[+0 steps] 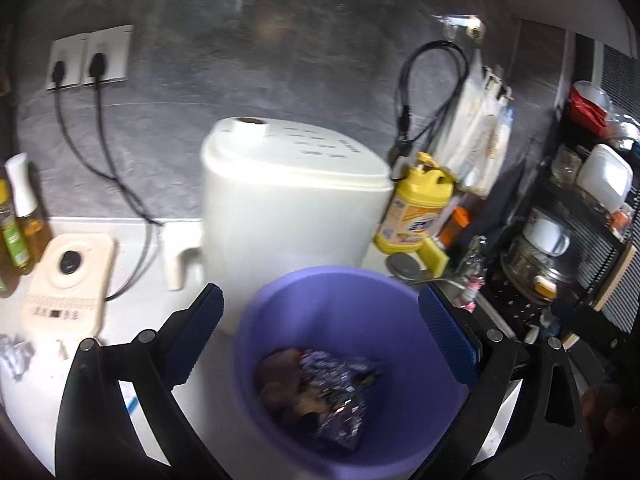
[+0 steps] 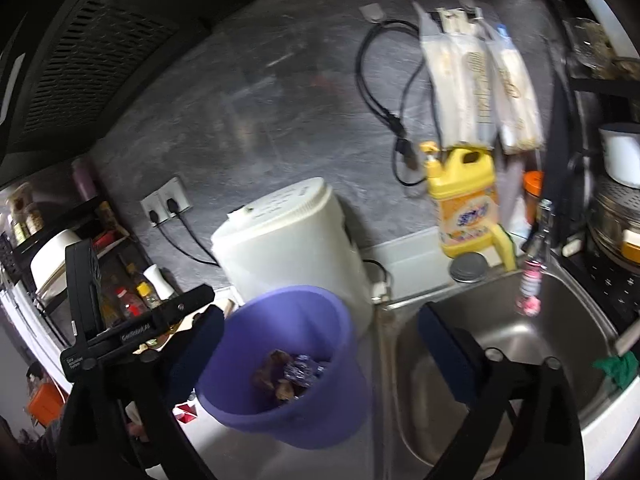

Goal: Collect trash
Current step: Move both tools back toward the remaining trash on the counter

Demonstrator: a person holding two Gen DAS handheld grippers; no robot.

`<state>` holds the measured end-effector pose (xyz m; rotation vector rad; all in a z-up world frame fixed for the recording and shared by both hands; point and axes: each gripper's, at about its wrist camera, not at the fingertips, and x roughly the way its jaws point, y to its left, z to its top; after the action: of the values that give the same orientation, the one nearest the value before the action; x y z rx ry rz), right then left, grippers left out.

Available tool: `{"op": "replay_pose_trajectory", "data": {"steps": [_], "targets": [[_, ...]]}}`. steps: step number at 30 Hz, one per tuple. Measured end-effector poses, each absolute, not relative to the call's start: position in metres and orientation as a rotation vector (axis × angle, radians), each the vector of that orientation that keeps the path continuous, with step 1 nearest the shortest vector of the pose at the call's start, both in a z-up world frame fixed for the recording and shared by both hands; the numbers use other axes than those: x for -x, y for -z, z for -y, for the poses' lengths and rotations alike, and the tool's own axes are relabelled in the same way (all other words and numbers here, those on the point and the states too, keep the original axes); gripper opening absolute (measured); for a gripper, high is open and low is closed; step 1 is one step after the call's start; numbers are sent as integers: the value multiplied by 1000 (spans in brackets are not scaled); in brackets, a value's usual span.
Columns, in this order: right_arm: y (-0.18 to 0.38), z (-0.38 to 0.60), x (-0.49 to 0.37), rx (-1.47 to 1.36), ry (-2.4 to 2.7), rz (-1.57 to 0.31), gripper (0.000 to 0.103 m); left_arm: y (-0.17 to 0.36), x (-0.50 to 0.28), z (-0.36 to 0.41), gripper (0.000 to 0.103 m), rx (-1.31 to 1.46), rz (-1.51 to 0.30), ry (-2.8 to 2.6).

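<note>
Two claws are in view, each with two blue-padded fingers spread wide and pinching nothing. The left claw straddles the rim of the one purple bucket, a finger to either side of it without pressing on it, tilted down so it looks into the bucket's mouth. The right claw also points somewhat downward, its left finger just beside the bucket and its right finger over the steel sink; the left claw's black frame shows at this view's left edge. The bucket is smooth lavender plastic, round and open-topped, standing on the white surface between the sink and a white lidded appliance. At its bottom lie a crumpled silvery foil wrapper and some brownish scraps. Behind stand one yellow detergent jug and one cream kitchen scale. The grey wall carries two sockets, each with a black plug, and three hanging white packets. Crumpled white paper lies at the surface's left edge.
</note>
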<state>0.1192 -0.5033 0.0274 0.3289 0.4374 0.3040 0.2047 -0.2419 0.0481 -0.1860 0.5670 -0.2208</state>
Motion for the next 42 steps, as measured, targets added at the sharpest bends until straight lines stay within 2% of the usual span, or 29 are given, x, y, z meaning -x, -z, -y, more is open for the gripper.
{"op": "replay_pose_trajectory", "data": {"steps": [17, 42], "targets": [[-14, 414, -159, -295, -456, -518, 96, -53, -156, 137, 97, 190, -562, 7], [4, 249, -155, -231, -620, -566, 96, -28, -102, 0, 97, 197, -599, -137]]}}
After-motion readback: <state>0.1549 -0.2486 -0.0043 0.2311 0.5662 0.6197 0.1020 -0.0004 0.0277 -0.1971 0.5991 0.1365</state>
